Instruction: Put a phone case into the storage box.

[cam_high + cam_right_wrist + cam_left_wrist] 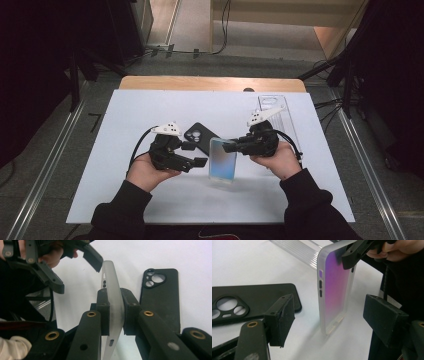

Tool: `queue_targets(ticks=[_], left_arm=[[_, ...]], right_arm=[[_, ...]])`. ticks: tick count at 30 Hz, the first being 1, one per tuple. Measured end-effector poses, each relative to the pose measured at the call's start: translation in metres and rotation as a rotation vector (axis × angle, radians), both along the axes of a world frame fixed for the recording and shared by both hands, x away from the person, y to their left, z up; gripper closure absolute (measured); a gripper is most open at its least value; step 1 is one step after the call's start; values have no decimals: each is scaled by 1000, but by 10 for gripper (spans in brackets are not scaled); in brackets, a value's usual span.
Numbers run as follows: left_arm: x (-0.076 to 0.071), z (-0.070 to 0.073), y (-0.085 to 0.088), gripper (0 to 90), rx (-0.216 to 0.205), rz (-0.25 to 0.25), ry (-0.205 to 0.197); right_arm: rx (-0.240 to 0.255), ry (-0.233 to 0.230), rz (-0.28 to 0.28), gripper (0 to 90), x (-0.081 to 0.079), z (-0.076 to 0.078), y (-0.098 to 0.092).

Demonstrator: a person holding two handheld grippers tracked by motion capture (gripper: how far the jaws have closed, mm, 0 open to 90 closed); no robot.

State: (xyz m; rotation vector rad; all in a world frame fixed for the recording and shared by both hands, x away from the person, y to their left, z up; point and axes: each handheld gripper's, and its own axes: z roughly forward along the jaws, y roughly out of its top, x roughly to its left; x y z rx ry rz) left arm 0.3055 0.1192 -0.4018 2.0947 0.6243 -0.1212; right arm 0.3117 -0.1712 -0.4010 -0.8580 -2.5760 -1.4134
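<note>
The right gripper (115, 312) clamps the frosted translucent plastic phone case (222, 159) upright, presenting its edge between the left gripper's (329, 322) open, empty jaws for grasping.

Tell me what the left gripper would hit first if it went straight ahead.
Probably the translucent phone case, standing on edge between the left gripper's open jaws and clamped by the right gripper; depth is unclear.
</note>
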Motion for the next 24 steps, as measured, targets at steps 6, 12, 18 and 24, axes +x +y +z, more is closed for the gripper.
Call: queue_targets(ticks=[6,12,18,24], left_arm=[[3,3,-4,275,-1,-72,8],[8,6,-9,275,-10,-122,12],[12,6,-14,297,-7,-170,11],[15,2,-14,384,11,-199,30]], right_arm=[[-8,-28,89,768,-2,0,4],[-24,-49,164,768,-3,-1,8],[-27,-57,200,768,0,-3,11],[-23,-58,259,767,1,-4,16]])
